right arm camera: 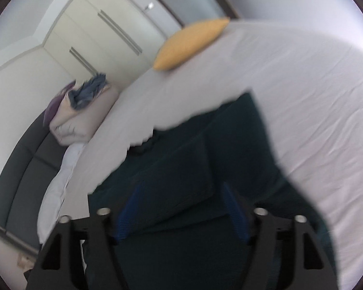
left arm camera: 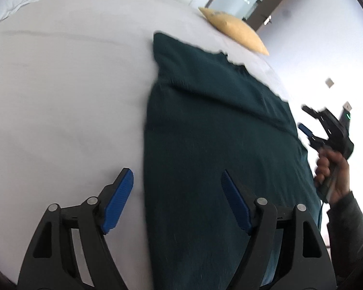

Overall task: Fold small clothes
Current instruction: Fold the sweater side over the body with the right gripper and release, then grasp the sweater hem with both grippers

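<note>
A dark green garment point(left arm camera: 217, 120) lies flattened on the white bed sheet point(left arm camera: 60, 84), with a fold across its far part. My left gripper point(left arm camera: 176, 172) hovers open over the garment's left edge, one blue pad above the sheet and the other above the cloth. At the garment's right edge a hand point(left arm camera: 331, 169) holds my right gripper point(left arm camera: 305, 118), also open. In the right wrist view, blurred, the right gripper point(right arm camera: 181, 187) stands open just above the garment point(right arm camera: 205, 149); its pads do not press the cloth.
A yellow cushion point(left arm camera: 234, 30) point(right arm camera: 191, 43) rests at the bed's far edge. A heap of blue and purple clothes point(right arm camera: 87, 91) sits on pale bedding beside cream wardrobe doors point(right arm camera: 104, 31). White sheet point(right arm camera: 302, 96) stretches around the garment.
</note>
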Demonstrator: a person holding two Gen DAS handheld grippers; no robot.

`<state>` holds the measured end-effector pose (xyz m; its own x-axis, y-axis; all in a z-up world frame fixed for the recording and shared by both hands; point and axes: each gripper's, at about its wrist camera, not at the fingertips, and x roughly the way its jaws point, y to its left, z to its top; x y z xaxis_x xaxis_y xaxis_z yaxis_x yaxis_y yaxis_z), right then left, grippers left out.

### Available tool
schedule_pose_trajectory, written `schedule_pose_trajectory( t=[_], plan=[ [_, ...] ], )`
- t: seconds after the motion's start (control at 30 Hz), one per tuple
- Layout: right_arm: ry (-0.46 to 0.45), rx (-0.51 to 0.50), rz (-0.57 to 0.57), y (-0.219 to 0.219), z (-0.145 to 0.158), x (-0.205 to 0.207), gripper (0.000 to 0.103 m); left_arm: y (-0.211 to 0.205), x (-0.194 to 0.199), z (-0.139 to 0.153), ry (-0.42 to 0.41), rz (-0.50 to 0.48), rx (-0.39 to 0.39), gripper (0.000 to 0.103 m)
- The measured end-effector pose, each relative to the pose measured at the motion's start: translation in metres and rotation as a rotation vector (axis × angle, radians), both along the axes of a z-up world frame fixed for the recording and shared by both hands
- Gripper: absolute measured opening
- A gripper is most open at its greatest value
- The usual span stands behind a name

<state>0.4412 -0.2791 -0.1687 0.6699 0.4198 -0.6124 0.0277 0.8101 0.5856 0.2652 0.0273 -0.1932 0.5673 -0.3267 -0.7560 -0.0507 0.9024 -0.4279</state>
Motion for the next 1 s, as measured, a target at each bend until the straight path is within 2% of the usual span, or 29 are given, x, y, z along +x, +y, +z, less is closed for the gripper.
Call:
schedule_pose_trajectory(
  t=[0.03,0.07,0.13,0.3,0.4,0.5,0.7,0.87,1.0],
  plan=[
    [0.043,-0.006,0.002,0.001,-0.01,0.003,0.076,-0.004,-0.006,-0.001,0.001,-0.009,0.014,0.074],
    [0.082,-0.01,0.003,-0.002,-0.023,0.003,0.067,-0.007,-0.012,-0.002,-0.003,-0.021,0.029,0.074],
    [0.052,0.025,-0.019,-0.019,-0.024,-0.013,0.06,-0.009,-0.023,-0.002,-0.006,-0.026,0.033,0.074],
    [0.031,0.032,-0.245,-0.09,-0.006,-0.07,0.063,-0.007,-0.047,0.001,-0.009,-0.013,-0.021,0.075],
    [-0.023,0.071,-0.287,-0.119,0.009,-0.107,0.066,-0.006,-0.058,0.001,-0.003,-0.007,-0.044,0.075],
    [-0.049,0.041,-0.247,-0.122,0.022,-0.137,0.066,-0.008,-0.067,0.004,-0.004,-0.014,-0.059,0.079],
    [-0.065,-0.06,-0.122,-0.091,0.033,-0.155,0.067,-0.012,-0.066,0.001,0.014,-0.027,-0.07,0.08],
    [-0.032,-0.11,-0.063,-0.067,0.032,-0.159,0.067,-0.009,-0.069,0.001,0.033,-0.033,-0.09,0.081],
    [-0.002,-0.163,-0.043,-0.071,0.025,-0.182,0.068,-0.003,-0.079,-0.004,0.043,-0.05,-0.12,0.081]
  ],
)
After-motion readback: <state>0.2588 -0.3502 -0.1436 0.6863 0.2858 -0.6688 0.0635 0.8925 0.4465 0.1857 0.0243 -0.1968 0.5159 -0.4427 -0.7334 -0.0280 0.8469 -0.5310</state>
